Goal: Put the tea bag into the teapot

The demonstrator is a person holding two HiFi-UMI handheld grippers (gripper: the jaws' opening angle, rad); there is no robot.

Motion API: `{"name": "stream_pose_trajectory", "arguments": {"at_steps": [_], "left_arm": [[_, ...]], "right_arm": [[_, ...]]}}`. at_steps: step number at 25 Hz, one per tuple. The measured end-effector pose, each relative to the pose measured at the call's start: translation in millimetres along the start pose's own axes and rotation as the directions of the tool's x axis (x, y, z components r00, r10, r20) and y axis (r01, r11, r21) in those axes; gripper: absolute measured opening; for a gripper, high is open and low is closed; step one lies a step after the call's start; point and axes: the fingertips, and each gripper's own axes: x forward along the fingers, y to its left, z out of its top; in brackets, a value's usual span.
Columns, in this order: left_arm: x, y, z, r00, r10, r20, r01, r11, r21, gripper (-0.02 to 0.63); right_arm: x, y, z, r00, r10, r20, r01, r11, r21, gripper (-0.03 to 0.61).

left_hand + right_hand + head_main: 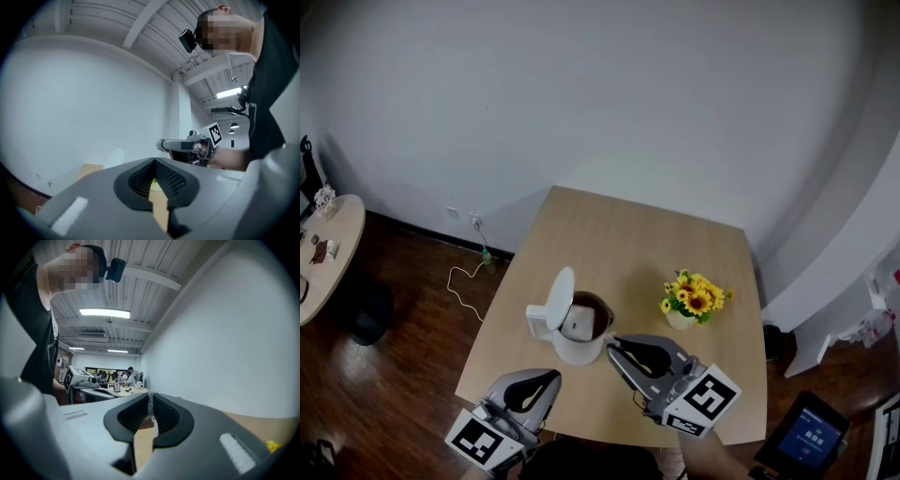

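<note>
A white teapot (573,352) stands on the wooden table (619,234) with its lid (558,298) swung up to the left. Inside its dark opening lies a pale tea bag (576,325). My right gripper (612,343) has its tips at the pot's right rim. Its jaws are shut, and a thin white strip (151,414) is pinched between them, apparently part of the tea bag. My left gripper (555,375) hovers just in front of the pot, shut and holding nothing (153,171). The raised lid (114,157) also shows in the left gripper view.
A small pot of yellow flowers (694,300) stands to the right of the teapot. A white cable (467,281) runs over the dark floor left of the table. A round side table (333,248) stands at the far left. A white wall rises behind.
</note>
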Motion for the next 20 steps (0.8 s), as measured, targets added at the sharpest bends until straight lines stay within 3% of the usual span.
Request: {"name": "stream_pose_trajectory", "arguments": {"at_steps": [5, 20], "left_arm": [[12.9, -0.7, -4.5, 1.000, -0.009, 0.002, 0.009, 1.000, -0.026, 0.005], [39.7, 9.2, -24.5, 0.993, 0.105, -0.047, -0.105, 0.995, -0.002, 0.005]], "right_arm": [[3.4, -8.8, -1.2, 1.000, 0.009, -0.027, -0.009, 1.000, -0.009, 0.034], [21.9, -46.6, -14.4, 0.996, 0.091, -0.019, -0.091, 0.996, 0.012, 0.034]]}}
